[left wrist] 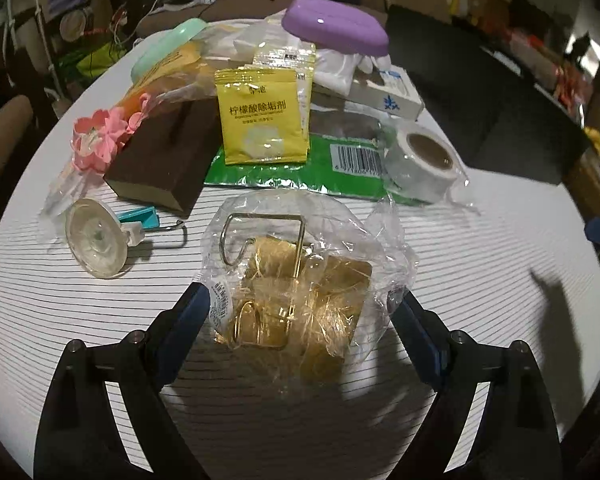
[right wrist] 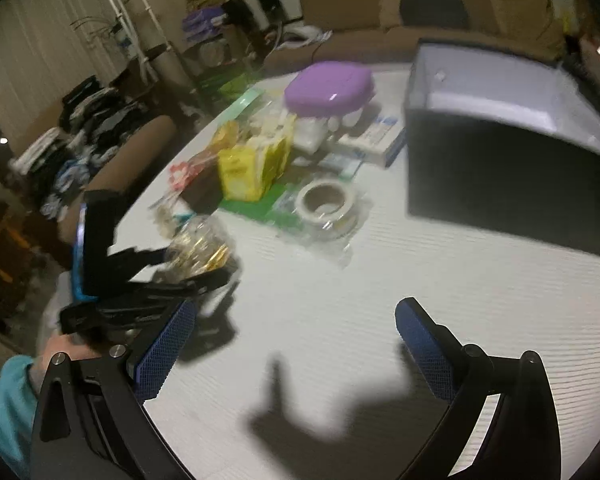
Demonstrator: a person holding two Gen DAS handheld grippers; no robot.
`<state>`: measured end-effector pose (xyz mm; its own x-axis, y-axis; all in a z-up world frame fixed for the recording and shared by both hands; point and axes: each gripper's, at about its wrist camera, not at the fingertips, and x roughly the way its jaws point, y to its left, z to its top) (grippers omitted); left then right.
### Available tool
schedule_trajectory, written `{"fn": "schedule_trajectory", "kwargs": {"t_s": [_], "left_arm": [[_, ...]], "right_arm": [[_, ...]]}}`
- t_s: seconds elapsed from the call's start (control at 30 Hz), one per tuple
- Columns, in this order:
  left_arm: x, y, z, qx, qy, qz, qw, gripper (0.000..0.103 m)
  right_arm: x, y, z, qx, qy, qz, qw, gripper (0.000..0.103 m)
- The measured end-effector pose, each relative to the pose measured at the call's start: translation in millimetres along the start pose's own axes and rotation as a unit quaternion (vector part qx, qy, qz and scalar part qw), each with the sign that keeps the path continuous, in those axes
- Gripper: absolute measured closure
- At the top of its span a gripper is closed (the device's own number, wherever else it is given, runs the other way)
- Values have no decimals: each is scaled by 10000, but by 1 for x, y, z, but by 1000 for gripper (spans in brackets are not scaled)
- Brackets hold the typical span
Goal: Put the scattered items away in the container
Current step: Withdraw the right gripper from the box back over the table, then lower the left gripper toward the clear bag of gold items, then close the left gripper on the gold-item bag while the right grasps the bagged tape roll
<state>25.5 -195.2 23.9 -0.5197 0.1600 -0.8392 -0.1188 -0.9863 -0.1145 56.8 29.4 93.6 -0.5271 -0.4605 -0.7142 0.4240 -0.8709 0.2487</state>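
Observation:
A clear bag of gold metal hooks (left wrist: 296,288) lies on the white striped table (left wrist: 480,280). My left gripper (left wrist: 300,316) is open, its fingers on either side of the bag; whether they touch it I cannot tell. In the right wrist view the left gripper (right wrist: 192,268) reaches around the same bag (right wrist: 200,250). My right gripper (right wrist: 296,344) is open and empty above bare table. The dark container (right wrist: 508,160) with a pale inside stands at the far right. Beyond lie a yellow sachet (left wrist: 260,120), a tape roll (left wrist: 420,160) and a purple soap box (left wrist: 334,26).
A brown sponge block (left wrist: 160,160), a suction hook (left wrist: 96,240), pink flower clips (left wrist: 96,140), a green packet (left wrist: 300,172), a mint lid (left wrist: 168,48) and a white box (left wrist: 388,92) crowd the far table. A sofa (right wrist: 420,8) stands behind.

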Motion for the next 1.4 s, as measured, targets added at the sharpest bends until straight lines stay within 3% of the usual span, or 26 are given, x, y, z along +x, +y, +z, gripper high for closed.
{"fn": "schedule_trajectory", "kwargs": {"t_s": [0.13, 0.27, 0.3, 0.37, 0.4, 0.5, 0.53, 0.57, 0.67, 0.7, 0.73, 0.77, 0.93, 1.1, 1.2, 1.33, 1.4], "left_arm": [[-3, 3, 4, -149, -2, -18, 9999, 14], [-16, 10, 10, -446, -126, -556, 9974, 14], [-18, 11, 11, -487, -152, -648, 9966, 14], [-15, 9, 13, -415, -63, -549, 9976, 30], [-12, 8, 13, -358, -18, -469, 9983, 31], [-9, 5, 12, -305, -6, -439, 9986, 30], [-8, 4, 12, -284, -18, -404, 9988, 26], [-5, 3, 12, -281, 11, -290, 9992, 15], [2, 5, 13, -347, 7, -307, 9989, 16], [1, 5, 13, -376, -22, -343, 9987, 23], [0, 7, 15, -408, -40, -376, 9985, 49], [-2, 9, 17, -467, -59, -439, 9979, 66], [-25, 25, 27, -867, -420, -775, 9923, 84], [-49, 45, 38, -1236, -794, -1087, 9832, 84], [-56, 54, 42, -1347, -891, -1187, 9797, 84], [-47, 59, 44, -1357, -709, -1212, 9807, 83], [-37, 56, 41, -1369, -522, -1263, 9811, 73]], "right_arm": [[-10, 9, 6, -321, -432, -681, 9962, 0], [-13, 11, 8, -436, -595, -912, 9931, 0], [-13, 7, 8, -312, -622, -846, 9940, 0], [-8, -1, 8, -84, -521, -538, 9972, 0], [-3, -5, 8, 7, -389, -459, 9982, 0], [8, -7, 5, 15, -135, -415, 9990, 1], [9, -7, 4, 10, -106, -367, 9993, 2], [9, -7, 2, 19, -88, -342, 9994, 2], [9, -7, 0, 82, -65, -25, 9999, 2], [9, -7, 0, 81, -46, 38, 9999, 2], [10, -6, 1, 72, -28, 81, 9999, 2], [9, -6, 2, 78, -38, 104, 9999, 2], [13, -9, 12, 63, -163, -82, 9998, 2], [56, 1, 33, -448, -155, -597, 9971, 2], [93, -1, 45, -464, 25, -694, 9965, 2], [136, -10, 50, -370, 404, -969, 9938, 10], [148, -14, 51, -309, 466, -910, 9943, 10]]}}
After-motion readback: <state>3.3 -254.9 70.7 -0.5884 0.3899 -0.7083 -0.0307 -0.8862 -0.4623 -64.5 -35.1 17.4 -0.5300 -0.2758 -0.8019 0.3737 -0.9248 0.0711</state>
